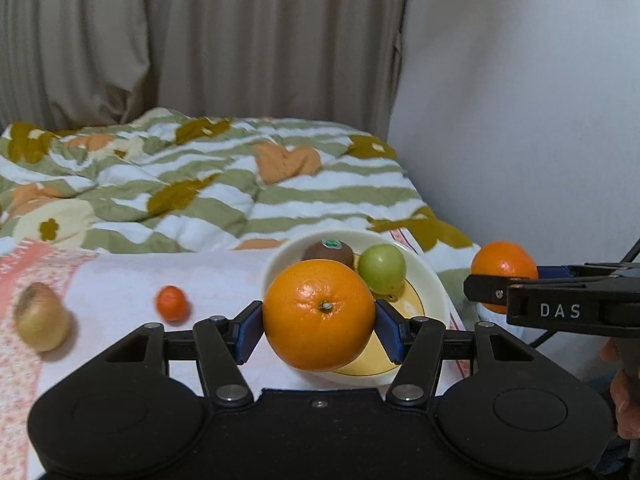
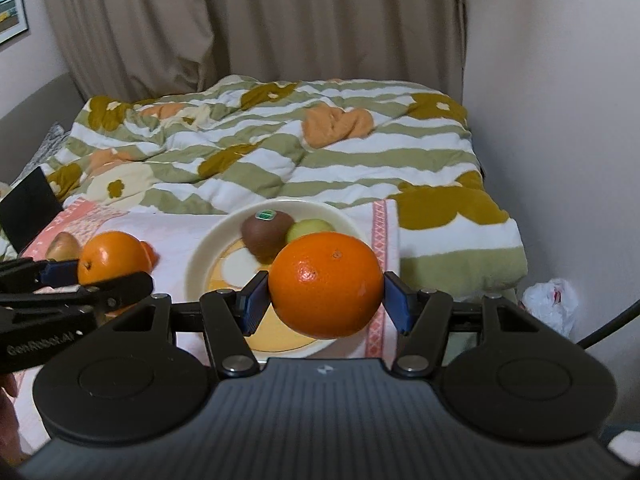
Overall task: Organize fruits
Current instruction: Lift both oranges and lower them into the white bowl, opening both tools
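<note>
My left gripper (image 1: 319, 320) is shut on a large orange (image 1: 319, 314) and holds it above the near left rim of a cream plate (image 1: 434, 280). My right gripper (image 2: 325, 300) is shut on a second orange (image 2: 326, 284) above the plate's right side (image 2: 200, 256). The plate holds a brown kiwi (image 1: 328, 252) with a green sticker and a green fruit (image 1: 382, 267). Both show in the right wrist view, the kiwi (image 2: 266, 236) and the green fruit (image 2: 310, 226). The right gripper's orange (image 1: 504, 266) shows at the right of the left wrist view, and the left gripper's orange (image 2: 114, 258) at the left of the right wrist view.
A small tangerine (image 1: 172, 303) and a yellow-brown fruit (image 1: 40, 316) lie on the white and pink cloth (image 1: 132, 280) left of the plate. A striped flowered quilt (image 1: 224, 184) covers the bed behind. A wall (image 1: 520, 120) stands at the right, curtains behind.
</note>
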The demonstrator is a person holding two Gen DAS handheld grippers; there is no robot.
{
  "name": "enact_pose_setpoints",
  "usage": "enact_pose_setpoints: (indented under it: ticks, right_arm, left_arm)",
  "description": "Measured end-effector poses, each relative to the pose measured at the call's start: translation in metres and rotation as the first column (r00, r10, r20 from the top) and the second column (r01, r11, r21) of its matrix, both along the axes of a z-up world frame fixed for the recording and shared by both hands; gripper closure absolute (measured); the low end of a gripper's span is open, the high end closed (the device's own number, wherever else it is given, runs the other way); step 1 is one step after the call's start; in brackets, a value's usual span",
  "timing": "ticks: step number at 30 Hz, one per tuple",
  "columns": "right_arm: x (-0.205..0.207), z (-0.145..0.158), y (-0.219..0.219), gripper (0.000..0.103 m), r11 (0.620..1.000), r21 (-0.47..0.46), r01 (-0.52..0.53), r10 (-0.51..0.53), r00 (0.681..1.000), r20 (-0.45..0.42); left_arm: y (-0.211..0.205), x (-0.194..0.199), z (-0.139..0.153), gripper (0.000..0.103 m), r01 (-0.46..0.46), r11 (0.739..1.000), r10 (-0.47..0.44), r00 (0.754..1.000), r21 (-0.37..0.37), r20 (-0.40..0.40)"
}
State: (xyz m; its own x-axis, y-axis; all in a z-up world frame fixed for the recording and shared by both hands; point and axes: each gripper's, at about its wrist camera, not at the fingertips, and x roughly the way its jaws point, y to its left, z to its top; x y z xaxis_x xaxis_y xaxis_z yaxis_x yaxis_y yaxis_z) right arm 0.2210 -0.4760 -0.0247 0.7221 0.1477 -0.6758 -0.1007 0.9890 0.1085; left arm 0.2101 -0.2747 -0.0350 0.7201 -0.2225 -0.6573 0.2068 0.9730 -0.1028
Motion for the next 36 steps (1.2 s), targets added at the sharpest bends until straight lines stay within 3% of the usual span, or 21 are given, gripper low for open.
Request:
enact_pose_setpoints:
  ticks: [13, 23, 24, 25, 26, 28, 36]
  right_arm:
    - [0.016, -0.030, -0.015, 0.028, 0.996, 0.002, 0.090, -0.090, 0.995, -0.041]
    - [0.018, -0.036, -0.012, 0.028, 0.991, -0.002, 0.137, -0.137, 0.989, -0.050]
    - [0.018, -0.036, -0.012, 0.028, 0.990, -0.003, 0.140, -0.140, 0.989, -0.049]
    - [0.018, -0.035, -0.012, 0.028, 0.990, -0.004, 0.142, -0.142, 0.989, -0.049]
    - [0.018, -0.035, -0.012, 0.028, 0.990, -0.005, 0.144, -0.144, 0.988, -0.047]
    - [0.018, -0.033, -0.011, 0.028, 0.989, -0.006, 0.147, -0.147, 0.988, -0.044]
    - [0.023, -0.030, -0.001, 0.028, 0.994, -0.004, 0.112, -0.112, 0.993, -0.043]
  left_arm:
    - [-0.039, 0.047, -0.058, 0.040, 0.170, 0.984, -0.162, 0.979, 0.059, -0.122]
    - [-0.047, 0.061, -0.075, 0.038, 0.226, 0.971, -0.211, 0.964, 0.082, -0.161]
    - [-0.046, 0.060, -0.073, 0.027, 0.226, 0.971, -0.212, 0.965, 0.077, -0.152]
    - [-0.044, 0.059, -0.070, 0.009, 0.224, 0.972, -0.213, 0.968, 0.073, -0.133]
    - [-0.042, 0.057, -0.065, 0.002, 0.218, 0.973, -0.209, 0.972, 0.074, -0.112]
    - [-0.038, 0.051, -0.056, 0.000, 0.211, 0.974, -0.205, 0.976, 0.079, -0.077]
    - [-0.015, 0.040, -0.040, 0.000, 0.159, 0.982, -0.149, 0.984, 0.102, -0.101]
